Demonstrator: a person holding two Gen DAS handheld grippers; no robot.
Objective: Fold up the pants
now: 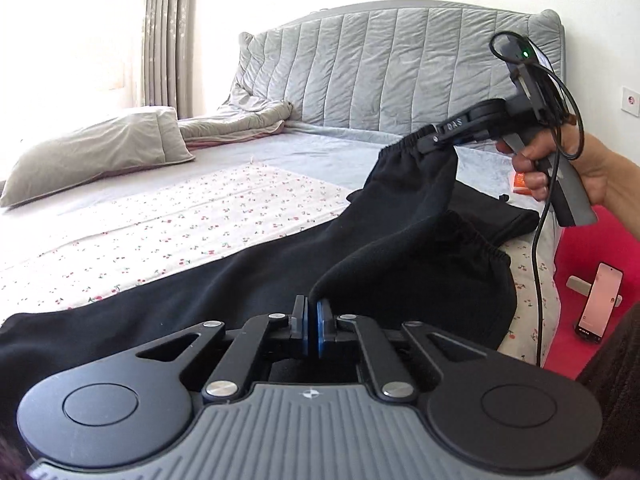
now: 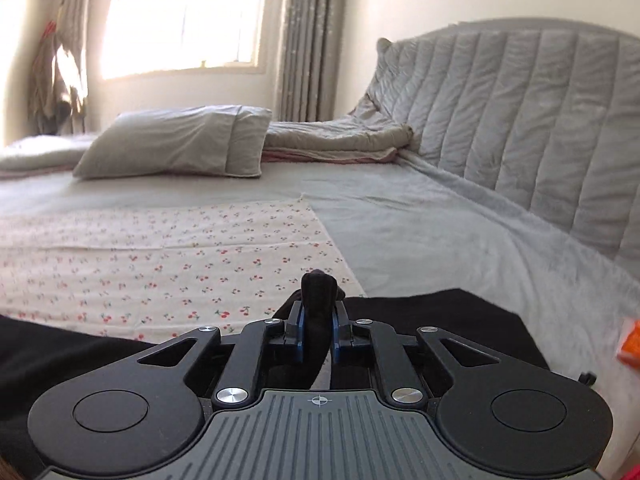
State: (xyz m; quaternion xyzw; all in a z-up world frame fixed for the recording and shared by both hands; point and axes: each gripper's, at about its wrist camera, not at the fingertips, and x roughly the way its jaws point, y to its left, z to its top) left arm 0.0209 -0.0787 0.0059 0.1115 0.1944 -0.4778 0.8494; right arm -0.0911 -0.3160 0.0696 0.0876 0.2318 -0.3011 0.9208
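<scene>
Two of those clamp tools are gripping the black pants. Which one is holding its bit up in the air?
The right gripper: it lifts the elastic waistband of the pants clear of the bed. The left gripper pinches its fold low, just above the bed.

Only legible marking: pale letters reading roughly "DAS" on a small plate on the side of the right tongs, seen from the left wrist view. Phone screen on the floor is lit, content too small to read. Orange box print illegible.
</scene>
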